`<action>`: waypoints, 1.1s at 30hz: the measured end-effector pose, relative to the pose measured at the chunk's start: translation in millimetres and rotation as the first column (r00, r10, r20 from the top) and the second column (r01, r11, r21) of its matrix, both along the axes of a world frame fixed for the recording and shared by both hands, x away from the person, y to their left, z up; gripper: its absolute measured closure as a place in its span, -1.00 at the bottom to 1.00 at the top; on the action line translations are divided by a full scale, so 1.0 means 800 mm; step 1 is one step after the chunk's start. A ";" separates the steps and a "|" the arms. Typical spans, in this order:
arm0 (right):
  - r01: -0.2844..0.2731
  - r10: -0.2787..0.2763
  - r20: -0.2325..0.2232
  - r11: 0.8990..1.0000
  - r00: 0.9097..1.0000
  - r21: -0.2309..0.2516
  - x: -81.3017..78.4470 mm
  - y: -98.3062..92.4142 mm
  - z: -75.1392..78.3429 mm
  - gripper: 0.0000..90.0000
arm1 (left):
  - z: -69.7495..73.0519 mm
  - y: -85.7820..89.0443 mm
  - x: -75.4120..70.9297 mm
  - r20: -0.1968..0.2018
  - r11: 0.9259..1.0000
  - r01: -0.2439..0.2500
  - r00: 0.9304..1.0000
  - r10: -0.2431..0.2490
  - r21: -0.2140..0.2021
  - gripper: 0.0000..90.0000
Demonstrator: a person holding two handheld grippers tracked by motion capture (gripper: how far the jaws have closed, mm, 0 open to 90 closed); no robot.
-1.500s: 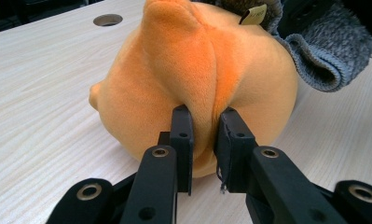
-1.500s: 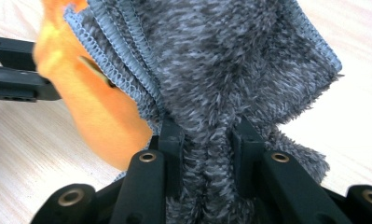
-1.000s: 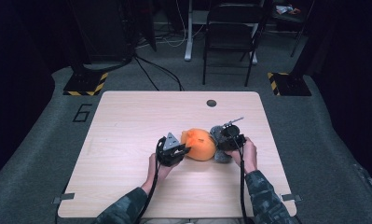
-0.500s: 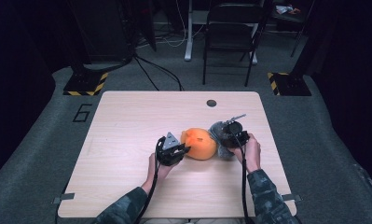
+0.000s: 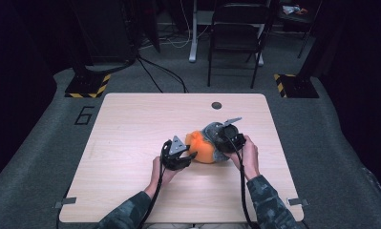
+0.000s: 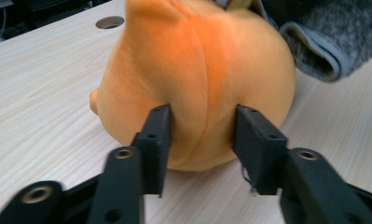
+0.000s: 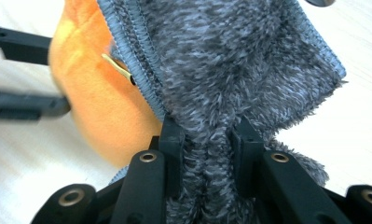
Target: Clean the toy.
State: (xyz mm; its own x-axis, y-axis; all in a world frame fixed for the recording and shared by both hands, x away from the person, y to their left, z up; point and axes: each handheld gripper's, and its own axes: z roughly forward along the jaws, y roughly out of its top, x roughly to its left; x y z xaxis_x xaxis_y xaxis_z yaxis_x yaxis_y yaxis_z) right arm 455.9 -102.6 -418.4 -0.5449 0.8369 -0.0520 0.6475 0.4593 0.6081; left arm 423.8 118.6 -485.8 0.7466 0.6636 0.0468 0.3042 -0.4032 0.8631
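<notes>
An orange plush toy (image 5: 201, 149) lies on the light wooden table (image 5: 131, 124), a little toward 4 o'clock from the table's middle. From above it is a rounded lump with its long axis running roughly from 9 to 3 o'clock. The end toward 3 o'clock sits inside a grey fleece cover (image 5: 216, 138), so that end is hidden. In the left tool's view the toy (image 6: 193, 79) shows a seam down its middle and a small bump on its 9 o'clock edge; its top is cut off by the frame, so which way it faces is hard to tell.

The left tool (image 5: 185, 155) is at the toy's 8 o'clock side. Its jaws have just been opening, and in its own view they stand either side of the toy's lower bulge at a middling width, with the pads right at the plush; whether they press in is hard to say.

The right tool (image 5: 219, 143) is at the 3 o'clock side, with the person's hand (image 5: 248, 155) behind it. In its own view the jaws stand narrow and pinch a fold of the grey fleece cover (image 7: 249, 70). The cover's stitched hem (image 7: 132, 51) crosses the orange plush, and a small yellow tag (image 7: 116, 66) sticks out at the hem. The left tool's black jaws show blurred at 9 o'clock in that view.
</notes>
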 end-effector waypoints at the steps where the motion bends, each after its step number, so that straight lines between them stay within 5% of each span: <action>1: 0.005 -0.005 0.005 1.000 1.000 0.001 0.002 -0.001 -0.001 0.57 | -0.002 -0.001 -0.001 -0.001 1.000 -0.002 1.000 0.002 0.013 0.14; 6: 0.017 -0.017 0.019 1.000 1.000 0.010 0.004 0.001 -0.005 0.57 | -0.009 -0.004 0.000 0.017 1.000 -0.018 1.000 0.018 0.021 0.09; 15: 0.006 -0.007 0.019 0.999 1.000 0.034 0.002 0.001 -0.004 0.57 | -0.013 -0.003 0.000 0.030 0.999 -0.044 0.999 0.044 0.017 0.78; 27: 0.018 -0.019 0.013 0.999 1.000 0.036 0.000 -0.008 0.010 0.57 | 0.019 0.001 -0.008 -0.036 0.999 0.028 0.999 -0.029 -0.045 0.88; 33: 0.027 -0.027 0.002 0.998 1.000 0.060 0.004 -0.013 0.009 0.57 | 0.014 0.005 -0.003 -0.055 0.997 0.010 0.998 -0.014 -0.077 0.87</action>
